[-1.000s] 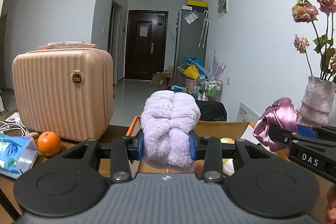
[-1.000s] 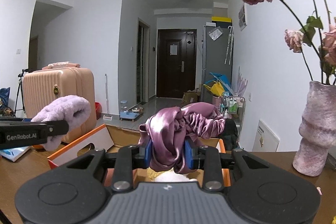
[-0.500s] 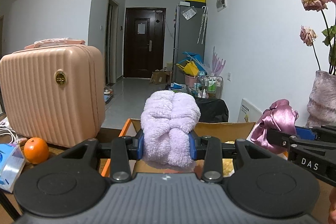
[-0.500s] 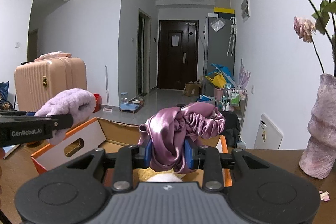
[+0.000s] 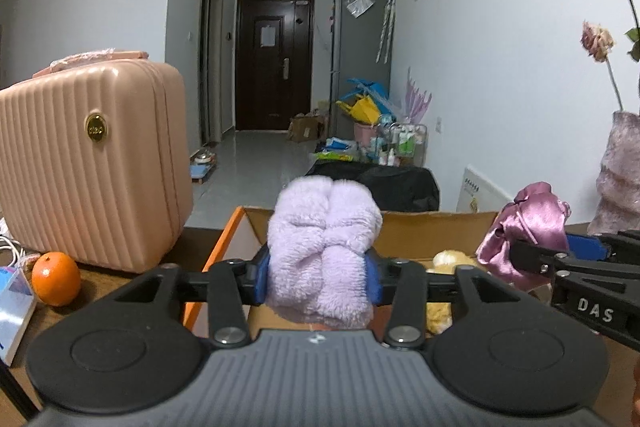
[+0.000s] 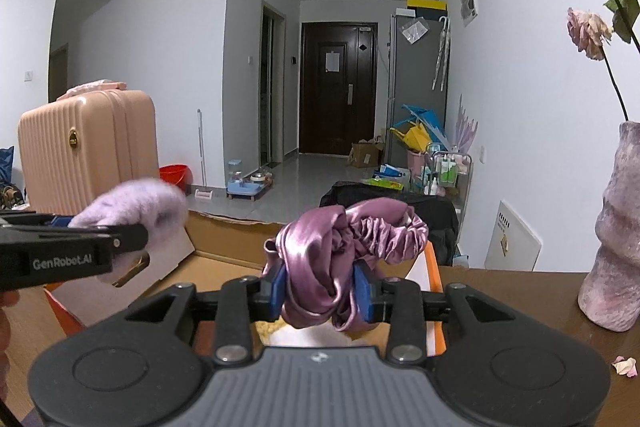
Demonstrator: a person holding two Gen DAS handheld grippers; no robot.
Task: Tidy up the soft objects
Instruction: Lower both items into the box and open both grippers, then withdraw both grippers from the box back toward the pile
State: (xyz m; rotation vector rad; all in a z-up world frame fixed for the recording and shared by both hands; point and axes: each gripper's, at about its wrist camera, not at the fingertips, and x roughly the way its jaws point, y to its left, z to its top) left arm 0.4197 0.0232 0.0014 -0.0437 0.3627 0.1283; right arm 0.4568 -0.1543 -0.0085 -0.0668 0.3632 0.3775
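Note:
A fluffy lilac cloth (image 5: 322,227) sits between the blue pads of my left gripper (image 5: 318,281), whose jaws are opening; the pads still touch its sides. A shiny mauve satin scrunchie (image 6: 348,239) fills my right gripper (image 6: 320,291), whose jaws are opening too, pads still against the fabric. Both hang over an open cardboard box with orange edges (image 5: 432,227), which holds a yellow plush item (image 5: 448,259). From the right wrist, the left gripper (image 6: 120,239) with the lilac cloth (image 6: 136,203) is at the left, over the box (image 6: 228,235).
A pink ribbed suitcase (image 5: 88,163) stands on the table left of the box, with an orange (image 5: 56,279) and a blue-white packet (image 5: 12,307) before it. A mauve vase (image 6: 616,251) of dried roses stands at the right, a fallen petal (image 6: 626,365) near it.
Both grippers have moved forward and a little down over the box. The pads of each now stand slightly wider apart, and the cloth and scrunchie have puffed out between them.

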